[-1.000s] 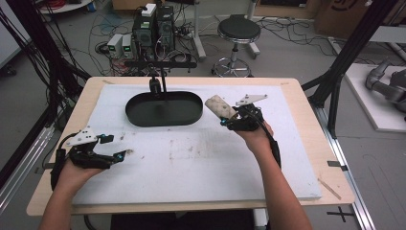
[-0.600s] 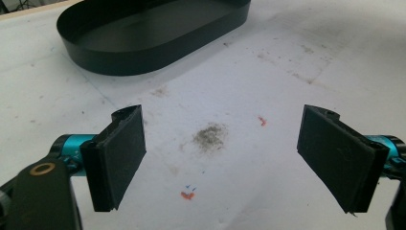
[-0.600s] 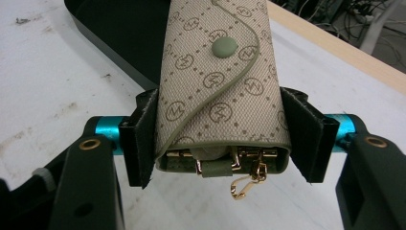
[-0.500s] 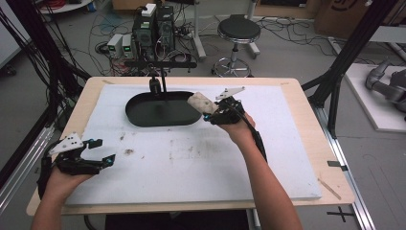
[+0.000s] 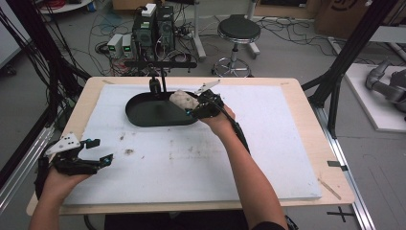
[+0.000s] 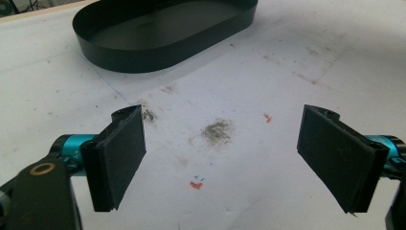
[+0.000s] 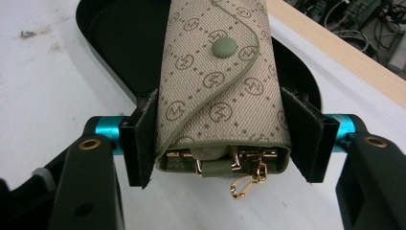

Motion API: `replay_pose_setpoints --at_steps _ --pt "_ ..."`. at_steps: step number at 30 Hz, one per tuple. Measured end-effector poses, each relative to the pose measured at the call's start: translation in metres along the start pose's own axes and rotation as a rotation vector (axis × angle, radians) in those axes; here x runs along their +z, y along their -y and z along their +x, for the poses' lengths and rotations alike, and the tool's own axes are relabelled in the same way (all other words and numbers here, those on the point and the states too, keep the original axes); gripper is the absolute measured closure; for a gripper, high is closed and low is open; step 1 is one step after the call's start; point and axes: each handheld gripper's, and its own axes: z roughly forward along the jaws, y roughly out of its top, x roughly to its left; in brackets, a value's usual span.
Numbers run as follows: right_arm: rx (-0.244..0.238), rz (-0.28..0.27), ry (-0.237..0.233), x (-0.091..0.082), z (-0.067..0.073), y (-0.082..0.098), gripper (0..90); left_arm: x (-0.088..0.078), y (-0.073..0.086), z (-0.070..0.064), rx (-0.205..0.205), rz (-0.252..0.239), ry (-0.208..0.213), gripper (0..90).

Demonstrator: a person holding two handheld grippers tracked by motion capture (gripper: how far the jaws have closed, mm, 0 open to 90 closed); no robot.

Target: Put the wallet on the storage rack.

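Note:
A beige patterned key pouch point(image 7: 218, 81) with a green snap and gold clasps is clamped between the jaws of my right gripper point(image 7: 225, 136). In the high view the pouch point(image 5: 184, 100) hangs over the right end of the black oval tray point(image 5: 143, 118), held by the right gripper point(image 5: 191, 111). My left gripper point(image 5: 102, 152) stands open over the white mat near the front left, nothing between its pads point(image 6: 122, 160). From the left gripper view the tray point(image 6: 143, 57) lies farther off.
A white foam mat point(image 5: 268, 143) covers the wooden table point(image 5: 330, 158). Dirt smudges point(image 6: 218, 130) mark the mat ahead of the left gripper. A black stand point(image 5: 160, 72) rises behind the tray. Cables, electronics and a stool point(image 5: 238, 31) sit on the floor beyond.
The right gripper has carried the pouch leftward from the mat to above the tray's right end. The left gripper has drawn back toward the front left corner.

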Motion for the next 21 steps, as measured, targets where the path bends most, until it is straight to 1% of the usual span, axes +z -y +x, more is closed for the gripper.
replay_pose_setpoints --at_steps 3,5,6,8,12,14,15,17,19,21 --pt "-0.012 0.005 -0.012 0.013 0.002 -0.006 36.2 0.0 0.0 0.0 0.0 -0.001 -0.001 16.8" --pt "-0.007 0.017 -0.022 0.021 0.003 -0.01 36.2 0.0 0.0 0.001 0.0 -0.001 -0.002 16.8" --pt "-0.013 0.03 -0.026 0.025 0.004 -0.012 36.2 0.0 0.0 0.001 -0.003 -0.002 -0.004 16.8" --pt "-0.031 0.016 -0.026 0.032 0.006 -0.016 36.3 0.0 0.0 0.001 -0.002 -0.001 -0.004 16.8" --pt "-0.042 0.029 -0.037 0.046 0.01 -0.024 36.3 0.0 0.0 0.002 -0.002 0.0 -0.006 16.8" --pt "-0.046 0.037 -0.043 0.052 0.01 -0.028 36.3 0.0 0.0 0.001 -0.001 0.001 -0.006 16.8" --pt "-0.051 0.051 -0.046 0.055 0.011 -0.031 36.3 0.0 0.0 0.001 0.0 0.001 -0.006 16.8" --pt "-0.068 0.041 -0.039 0.06 0.012 -0.034 36.3 0.0 0.0 0.001 0.0 0.001 -0.006 16.8" --pt "-0.057 0.043 -0.047 0.064 0.012 -0.035 36.3 0.0 0.0 0.002 0.002 0.003 -0.007 16.8" --pt "-0.063 0.046 -0.041 0.069 0.011 -0.035 36.3 0.001 0.0 0.001 0.0 0.003 -0.007 16.8"
